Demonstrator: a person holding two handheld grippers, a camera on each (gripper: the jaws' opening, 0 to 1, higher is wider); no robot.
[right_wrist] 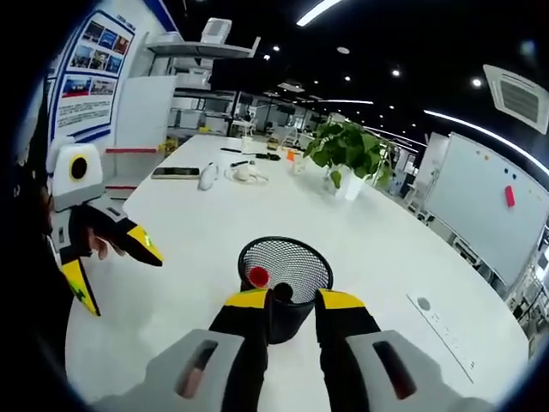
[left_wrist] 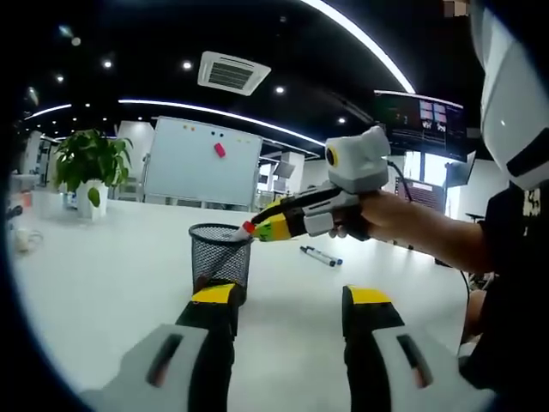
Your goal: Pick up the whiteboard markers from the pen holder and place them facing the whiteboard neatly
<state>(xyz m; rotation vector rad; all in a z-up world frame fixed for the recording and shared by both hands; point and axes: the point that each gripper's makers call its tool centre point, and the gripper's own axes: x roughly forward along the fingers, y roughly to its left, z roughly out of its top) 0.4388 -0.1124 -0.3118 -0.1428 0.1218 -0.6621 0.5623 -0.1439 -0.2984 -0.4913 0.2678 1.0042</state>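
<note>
While a person's hand (left_wrist: 364,219) holds it level above the white tabletop (left_wrist: 103,283), the right tool (left_wrist: 254,230) reaches in from the right over the black mesh pen holder (left_wrist: 220,253), its yellow-tipped jaws closed on a red-capped marker (left_wrist: 248,229) at the holder's rim. In the right gripper view the same jaws stand close together around a dark marker body (right_wrist: 280,294), with a red cap (right_wrist: 258,276) inside the pen holder (right_wrist: 296,262). The left tool (left_wrist: 290,296) hangs low just near the holder, jaws spread apart and empty; in the right gripper view it shows at the left (right_wrist: 111,266), also gaping. One marker (left_wrist: 321,256) lies on the tabletop beyond, to the right. A whiteboard (left_wrist: 202,161) stands at the far side, beside a potted plant (left_wrist: 91,163). Writing on the wall posters (right_wrist: 90,60) is too small to read. The person's forearm is cut off by the frame.
</note>
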